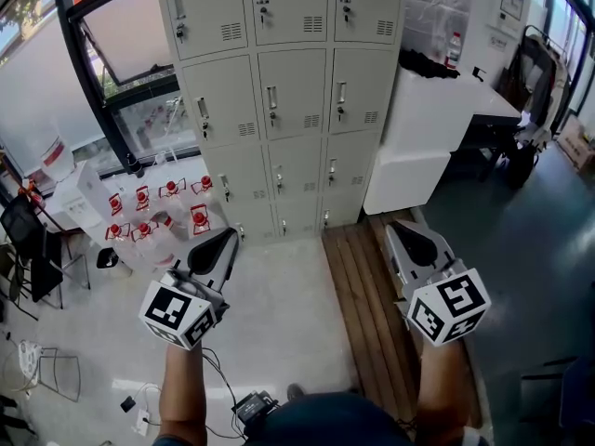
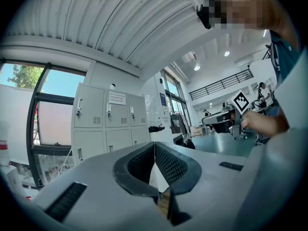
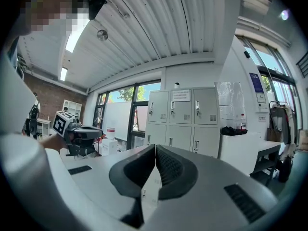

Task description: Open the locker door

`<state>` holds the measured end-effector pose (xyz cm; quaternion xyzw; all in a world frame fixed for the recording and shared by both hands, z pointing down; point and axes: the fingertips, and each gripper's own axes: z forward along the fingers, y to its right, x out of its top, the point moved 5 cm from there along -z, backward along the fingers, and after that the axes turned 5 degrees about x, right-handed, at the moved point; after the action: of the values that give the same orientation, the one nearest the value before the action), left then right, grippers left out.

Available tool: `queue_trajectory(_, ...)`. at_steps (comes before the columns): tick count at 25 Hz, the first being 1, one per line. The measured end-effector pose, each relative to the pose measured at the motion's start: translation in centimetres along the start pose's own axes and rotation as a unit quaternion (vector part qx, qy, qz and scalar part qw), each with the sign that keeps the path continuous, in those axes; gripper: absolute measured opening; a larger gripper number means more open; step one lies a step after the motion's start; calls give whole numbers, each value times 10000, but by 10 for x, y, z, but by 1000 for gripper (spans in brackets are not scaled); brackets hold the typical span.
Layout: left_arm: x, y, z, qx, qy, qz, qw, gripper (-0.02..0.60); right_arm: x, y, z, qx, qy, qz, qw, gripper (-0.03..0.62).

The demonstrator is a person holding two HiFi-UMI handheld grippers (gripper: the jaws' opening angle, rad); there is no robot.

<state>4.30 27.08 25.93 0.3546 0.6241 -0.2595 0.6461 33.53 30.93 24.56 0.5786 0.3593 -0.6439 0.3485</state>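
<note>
A grey bank of lockers (image 1: 284, 91) stands ahead against the wall, three columns wide, every door closed, each with a small handle and vent. It also shows far off in the left gripper view (image 2: 108, 124) and the right gripper view (image 3: 183, 121). My left gripper (image 1: 229, 238) is held low at the left, well short of the lockers, its jaws together with nothing between them (image 2: 155, 146). My right gripper (image 1: 400, 229) is level with it at the right, jaws also touching and empty (image 3: 155, 149).
A white counter (image 1: 437, 128) juts out right of the lockers, with a dark bag and a bottle on it. Water jugs with red caps (image 1: 153, 212) crowd the floor at the left by the window. A wooden strip (image 1: 367, 305) runs along the floor below my right gripper.
</note>
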Motion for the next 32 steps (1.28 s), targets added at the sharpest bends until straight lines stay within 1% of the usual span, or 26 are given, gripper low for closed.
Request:
queue_trajectory(5, -5, -17, -15, -94, 1, -35, 10000, 17, 4, -24, 11, -8, 128, 170, 9998, 37)
queue_trajectory(10, -8, -27, -29, -125, 47, -63, 9999, 17, 5, -44, 21, 128, 74, 71, 9999, 37)
queue_trajectory(16, -14, -36, -27, -82, 25, -111, 9999, 17, 7, -42, 42, 221, 4, 10, 9998, 37)
queue_trajectory(20, -25, -42, -17, 26, -69, -111, 9999, 17, 4, -29, 63, 403, 13, -12, 9992, 37)
queue_trajectory(26, -30, -55, 14, 293, -205, -72, 9993, 17, -2, 9, 110, 705, 115, 74, 9974, 37)
queue_trajectory(32, -37, -79, 75, 660, -277, -131, 9973, 17, -6, 61, 178, 1123, 87, 138, 9935, 37)
